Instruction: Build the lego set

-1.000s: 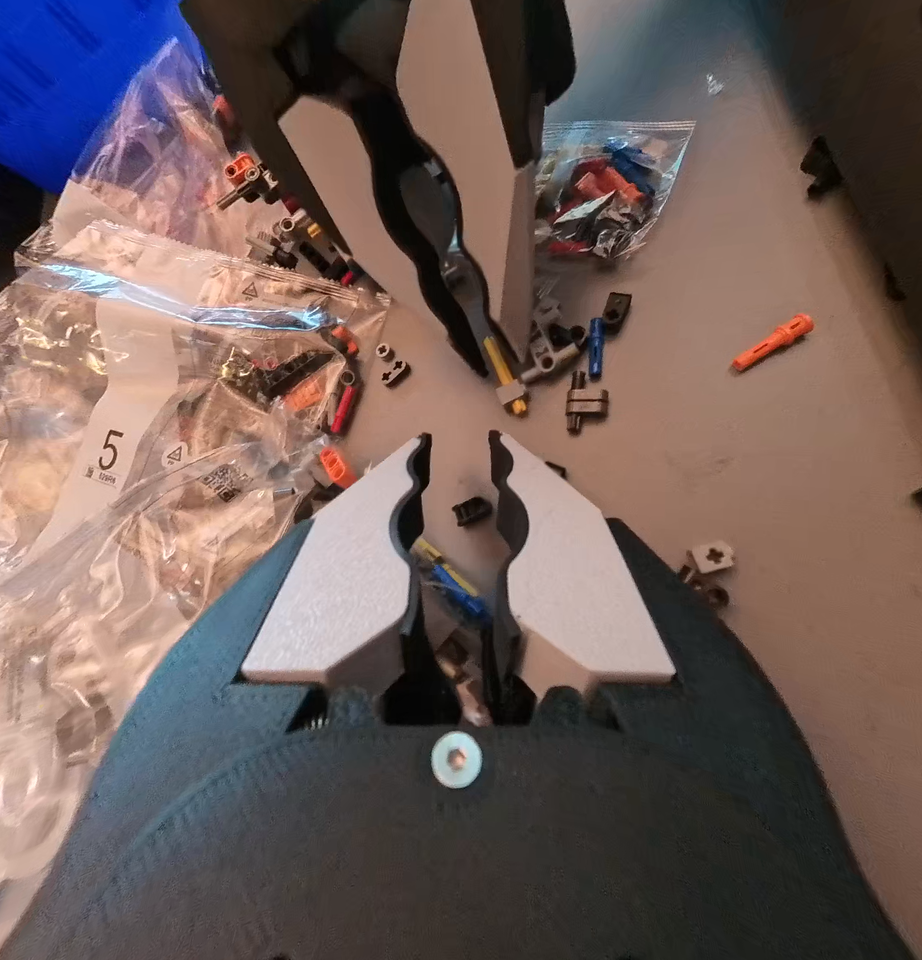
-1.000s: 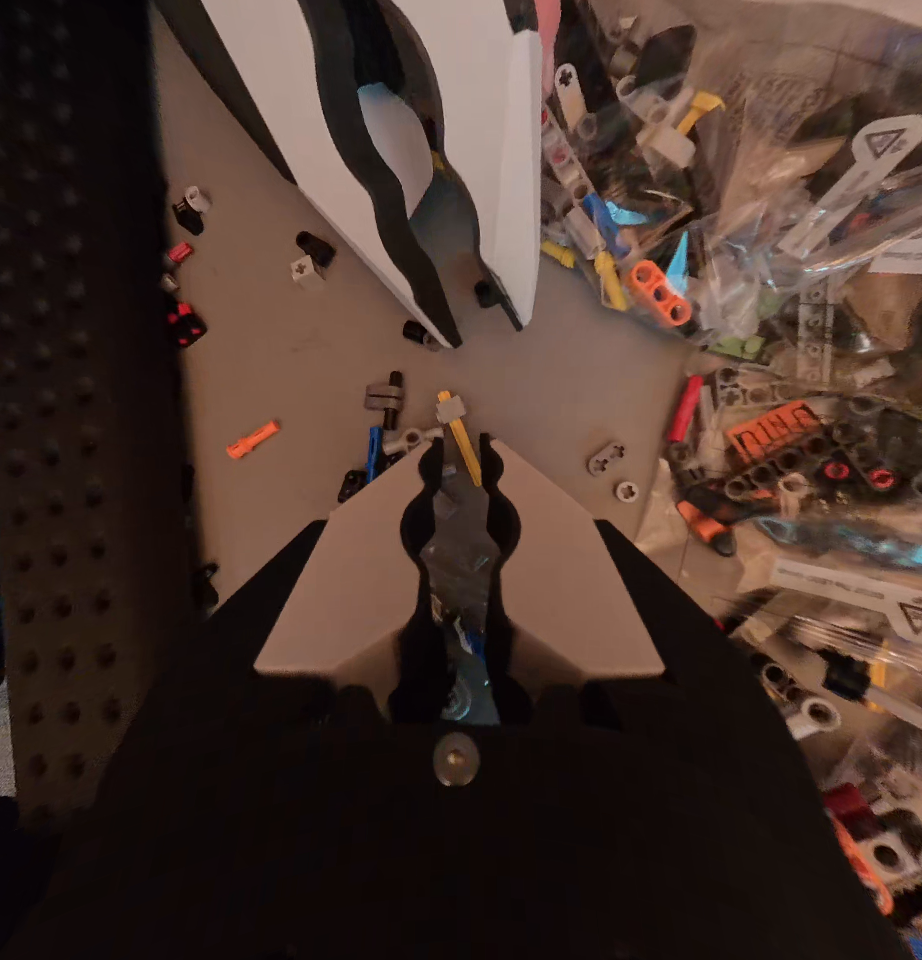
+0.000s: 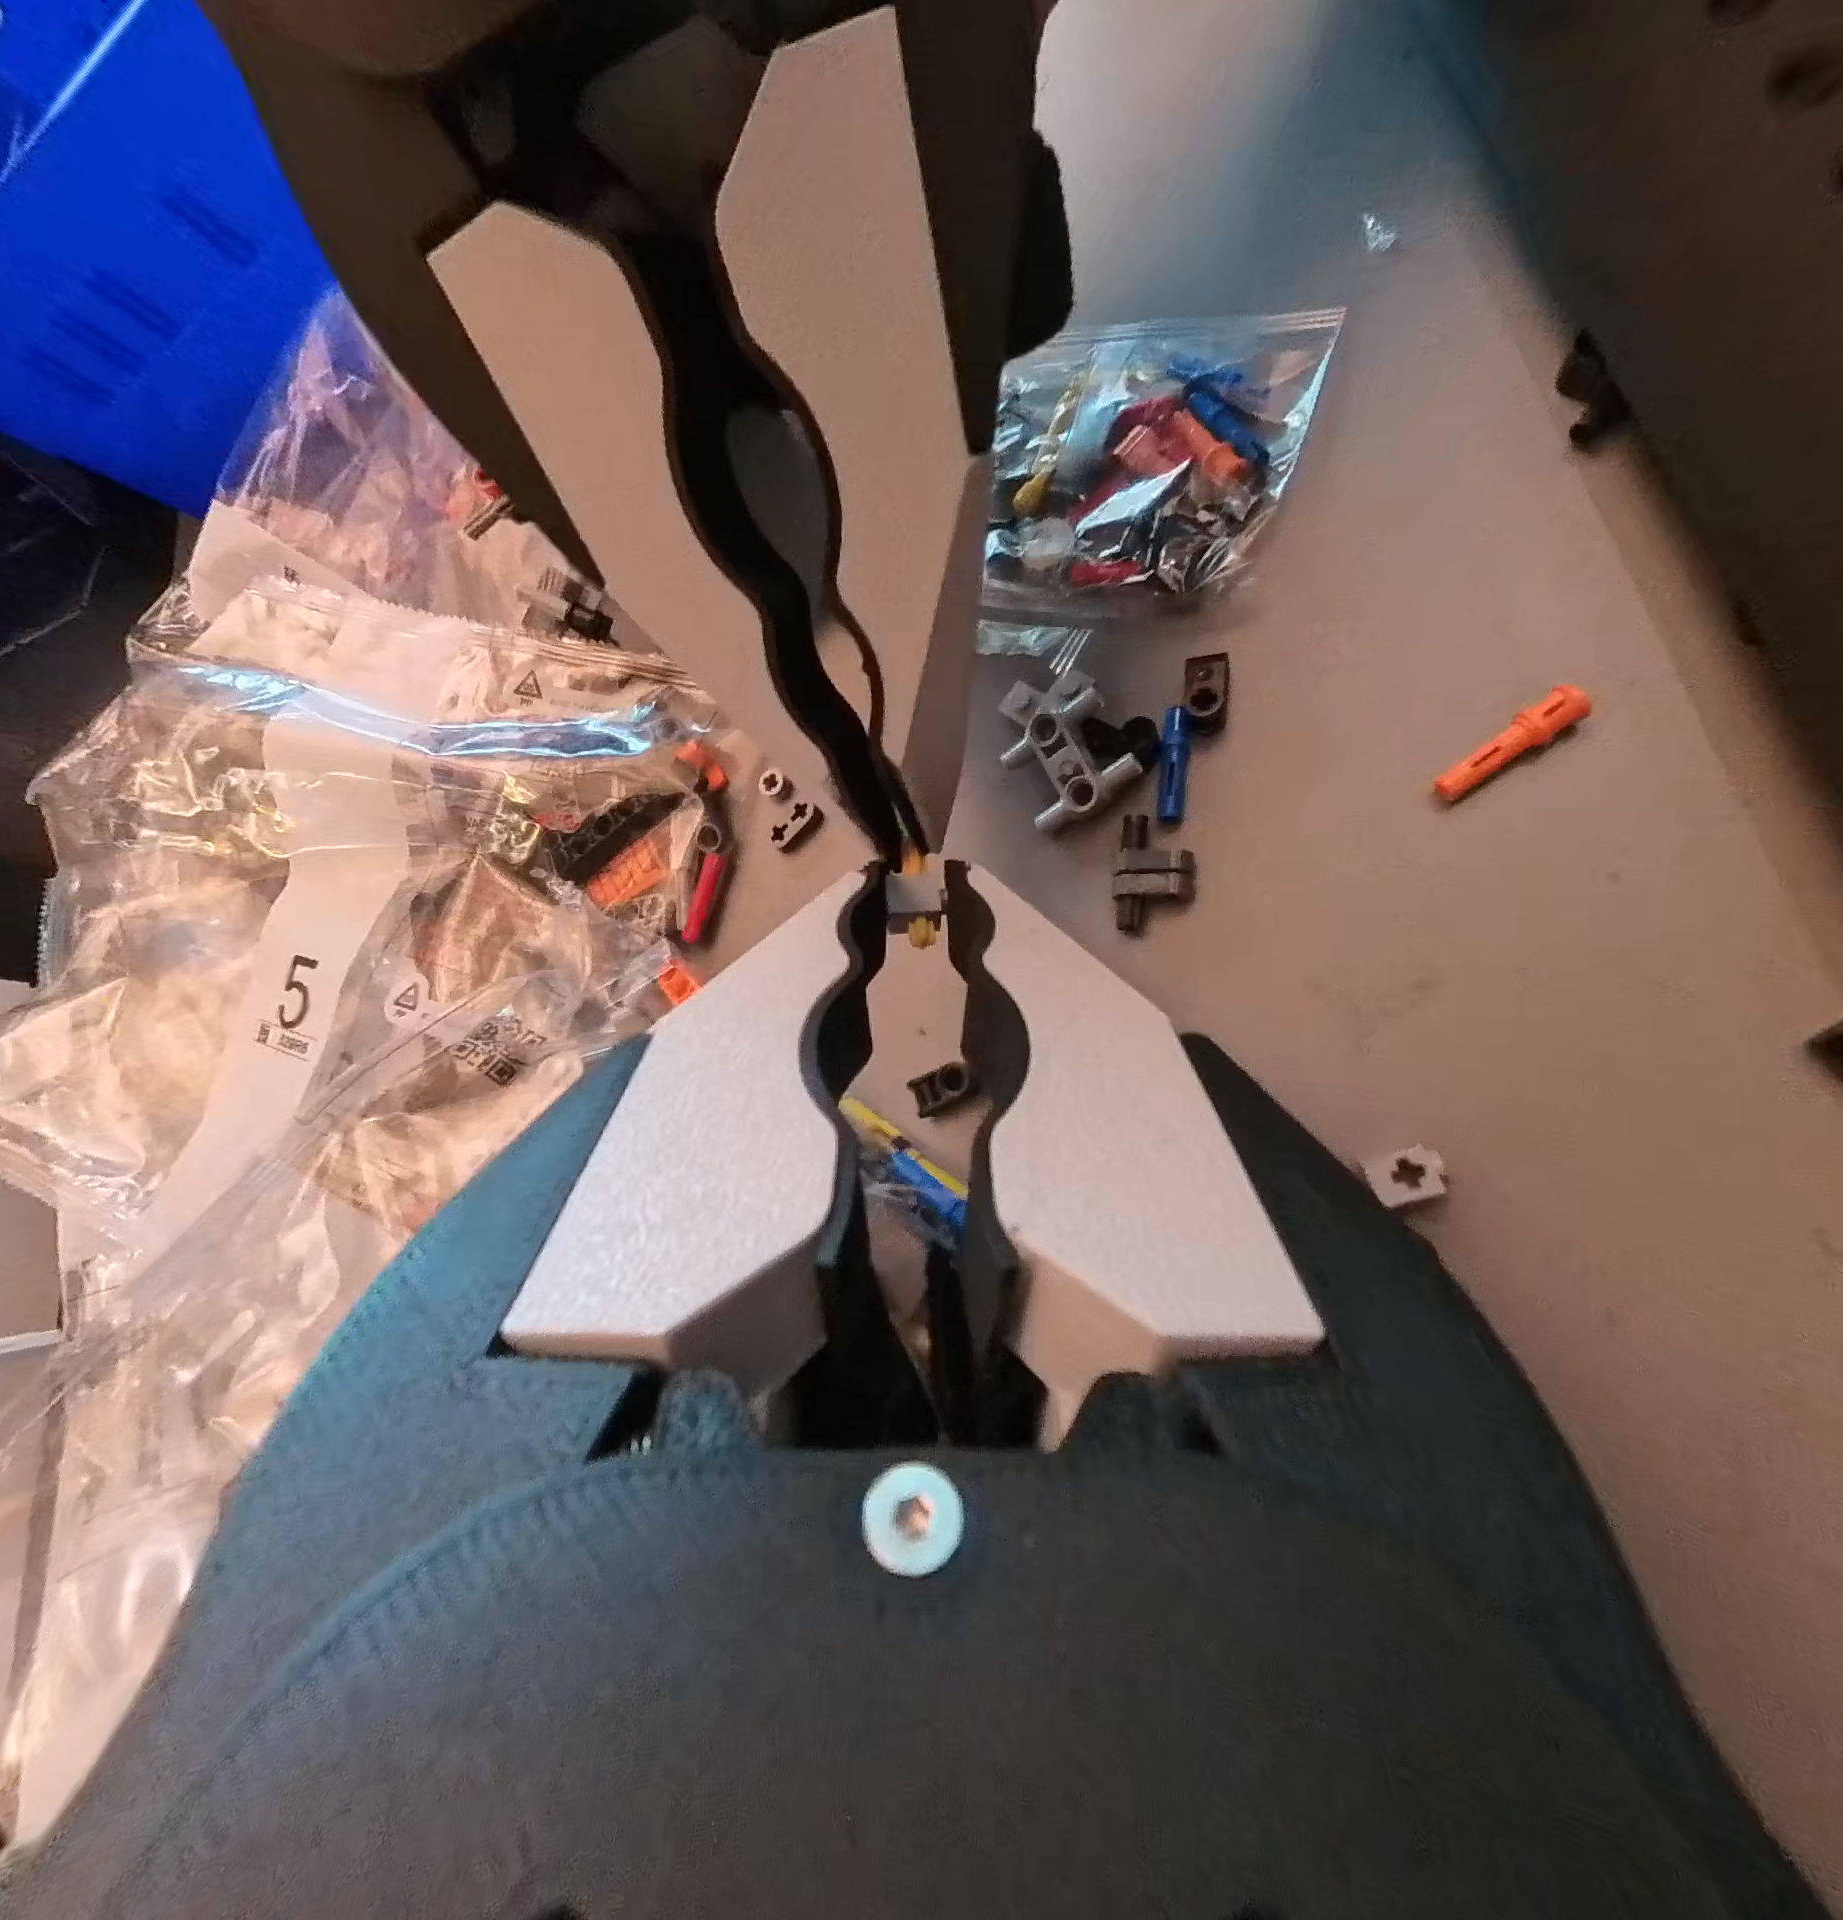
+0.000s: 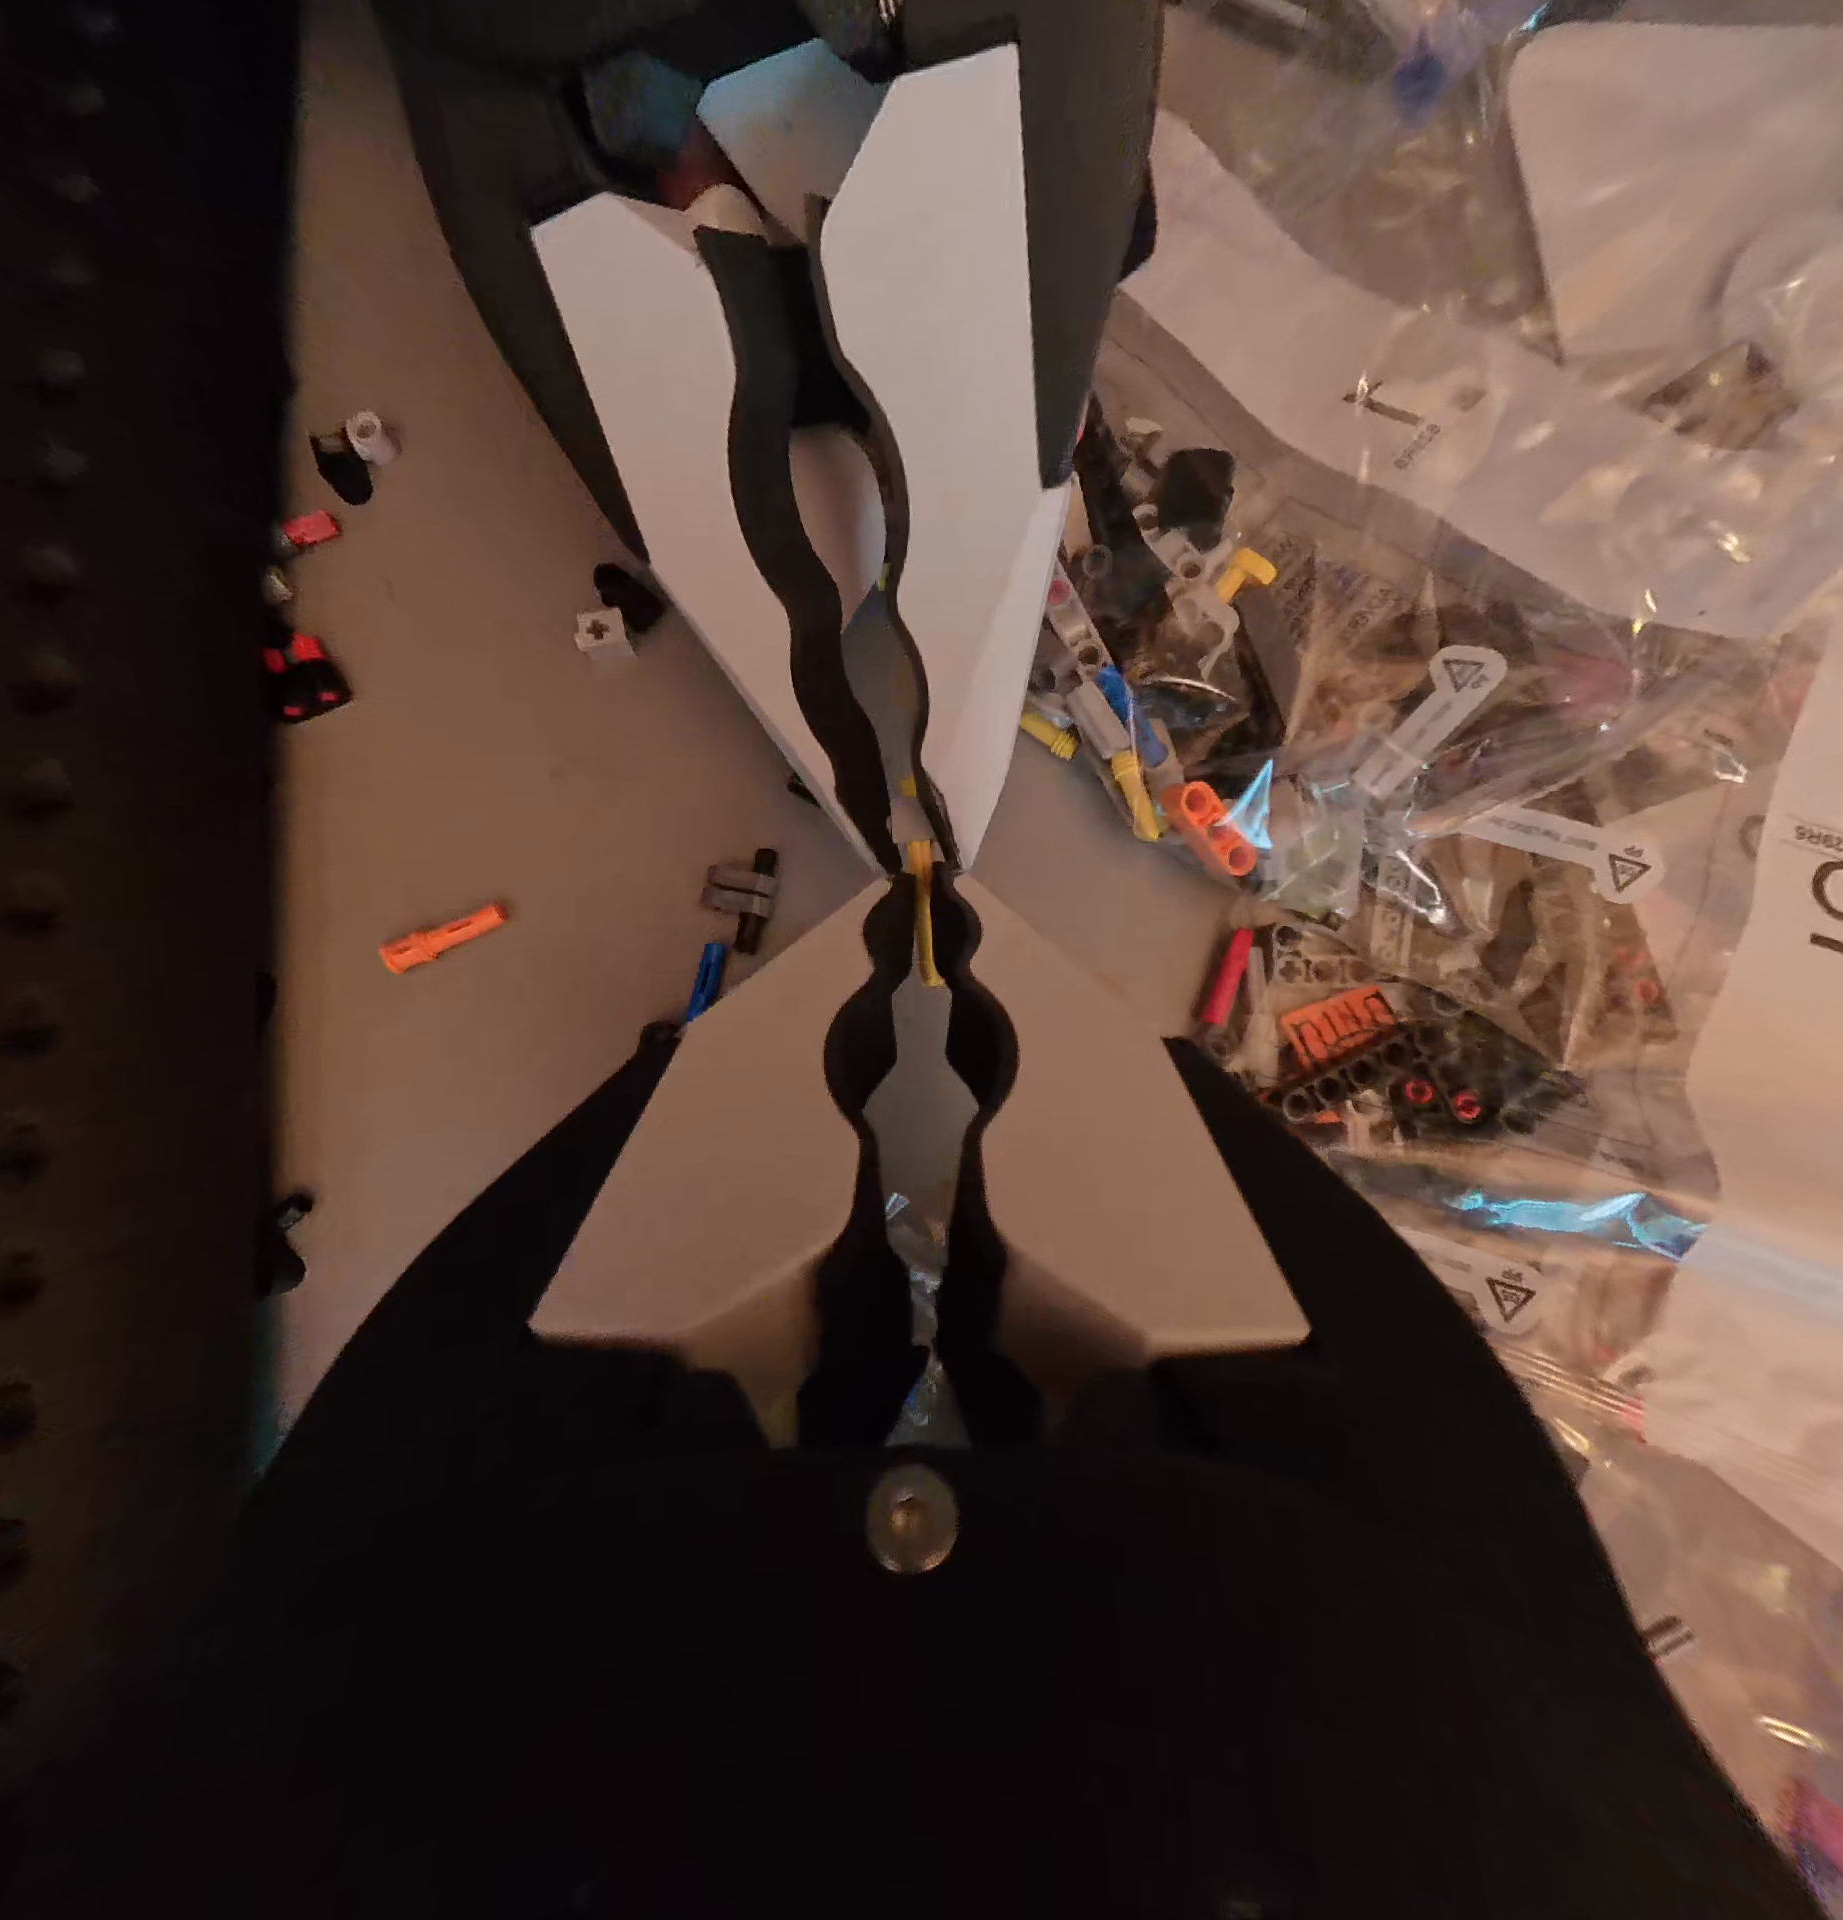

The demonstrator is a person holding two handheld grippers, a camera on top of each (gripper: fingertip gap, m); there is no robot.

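- The right gripper (image 4: 919, 883) is clenched on a thin yellow plastic axle (image 4: 925, 935), which carries a small grey connector block (image 3: 915, 900) on its far end.
- The left gripper (image 3: 915, 883) meets it tip to tip above the grey tabletop (image 3: 1416, 987); its jaws are closed around the grey block, so both tools hold the same little sub-assembly, seemingly seating or adjusting the block on the axle.
- Judged from the scene, the build is at an early stage: no larger model shows anywhere.
- Loose parts lie scattered on the table: a grey cross-shaped connector (image 3: 1064, 750), a blue pin (image 3: 1172, 767), an orange pin (image 3: 1511, 742) farther right, and a black-and-grey pin joint (image 3: 1152, 875).
- A small clear zip bag of coloured pieces (image 3: 1145, 468) sits at the far right, unopened as far as I can tell.
- A heap of clear numbered parts bags (image 3: 304, 914) covers the left, mostly full, so most of the work is left.
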